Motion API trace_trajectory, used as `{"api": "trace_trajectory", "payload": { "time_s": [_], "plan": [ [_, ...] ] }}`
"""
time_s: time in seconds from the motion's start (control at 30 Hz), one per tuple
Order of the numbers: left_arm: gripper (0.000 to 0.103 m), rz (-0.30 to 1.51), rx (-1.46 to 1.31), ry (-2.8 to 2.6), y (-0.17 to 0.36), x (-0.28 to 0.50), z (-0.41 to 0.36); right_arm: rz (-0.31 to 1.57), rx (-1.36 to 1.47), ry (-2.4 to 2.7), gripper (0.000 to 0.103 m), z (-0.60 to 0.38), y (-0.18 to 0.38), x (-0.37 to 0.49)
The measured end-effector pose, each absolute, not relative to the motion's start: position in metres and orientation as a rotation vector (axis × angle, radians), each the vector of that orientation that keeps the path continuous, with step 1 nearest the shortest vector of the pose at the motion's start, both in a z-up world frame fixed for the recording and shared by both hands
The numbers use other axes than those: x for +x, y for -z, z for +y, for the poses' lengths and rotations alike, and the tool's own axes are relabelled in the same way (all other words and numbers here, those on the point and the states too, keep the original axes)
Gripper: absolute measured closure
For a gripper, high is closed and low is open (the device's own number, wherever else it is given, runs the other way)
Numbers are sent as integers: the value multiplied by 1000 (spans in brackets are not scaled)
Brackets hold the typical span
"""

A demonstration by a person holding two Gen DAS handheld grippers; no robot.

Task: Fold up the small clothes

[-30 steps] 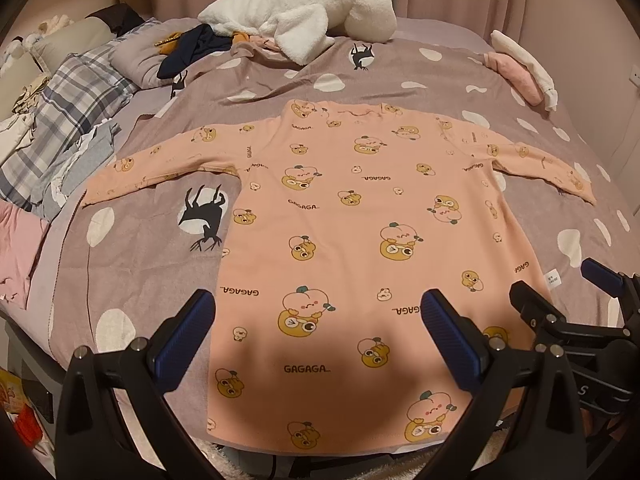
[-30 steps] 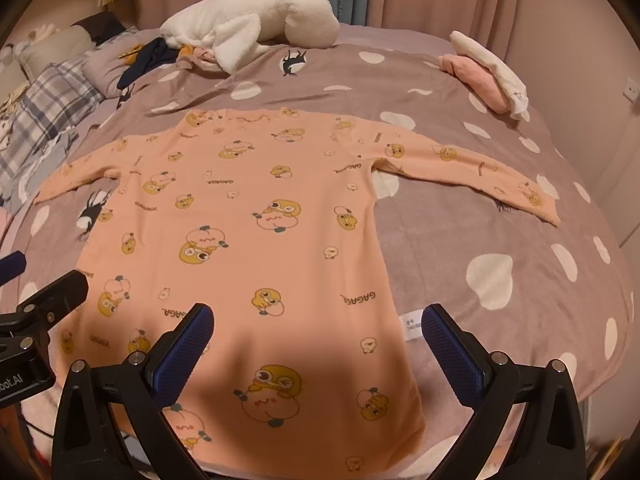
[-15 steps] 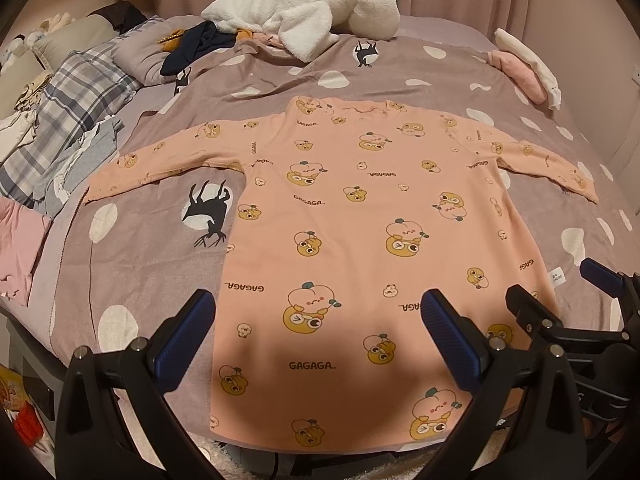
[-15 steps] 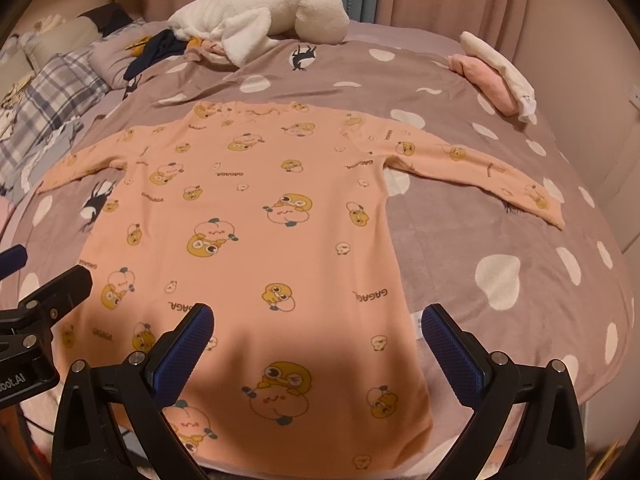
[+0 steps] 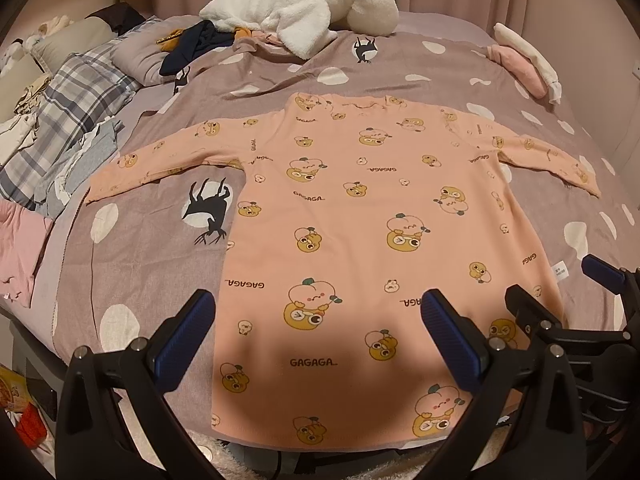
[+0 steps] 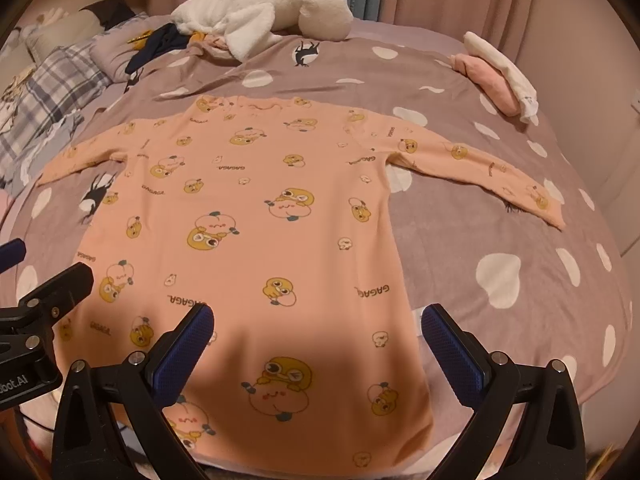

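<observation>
Hovering above the near edge of the bed (image 5: 132, 248), your left tool (image 5: 316, 332) and right tool (image 6: 318, 342) both have their blue pads spread wide, with nothing between them. The peach nightshirt (image 5: 360, 216) lies flat on the spotted duvet through the centre of both views, hem at the bottom of the frame, collar toward the top, one sleeve (image 5: 160, 160) reaching to the middle left and the other sleeve (image 6: 480, 168) to the middle right. It looks like light, soft knit: expect it to drape and sag the moment you lift it, and to slide little on the duvet beneath. Pinch through a single edge, at a cuff or at the shoulder seam, so the sleeve folds over the body without dragging the whole shirt. Its side label (image 5: 560, 271) peeks out at the lower right. A white fleece (image 6: 260, 12) heap at the top sits well apart.
</observation>
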State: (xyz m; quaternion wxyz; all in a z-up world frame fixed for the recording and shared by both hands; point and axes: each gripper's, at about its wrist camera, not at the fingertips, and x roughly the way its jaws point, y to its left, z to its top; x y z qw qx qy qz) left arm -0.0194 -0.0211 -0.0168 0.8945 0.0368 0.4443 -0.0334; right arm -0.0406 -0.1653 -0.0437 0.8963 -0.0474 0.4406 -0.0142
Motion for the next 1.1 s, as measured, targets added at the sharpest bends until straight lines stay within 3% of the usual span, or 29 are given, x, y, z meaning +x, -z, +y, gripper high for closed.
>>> {"api": "trace_trajectory", "payload": {
  "time_s": [0.5, 0.8, 1.1],
  "plan": [
    [0, 931, 105, 60, 20, -13, -28, 898, -15, 39, 0, -207, 43, -29],
    [0, 982, 145, 25, 32, 6, -40, 929, 217, 135, 0, -366, 50, 22],
    [0, 1005, 158, 48, 35, 19, -59, 918, 775, 133, 0, -522, 96, 55]
  ]
}}
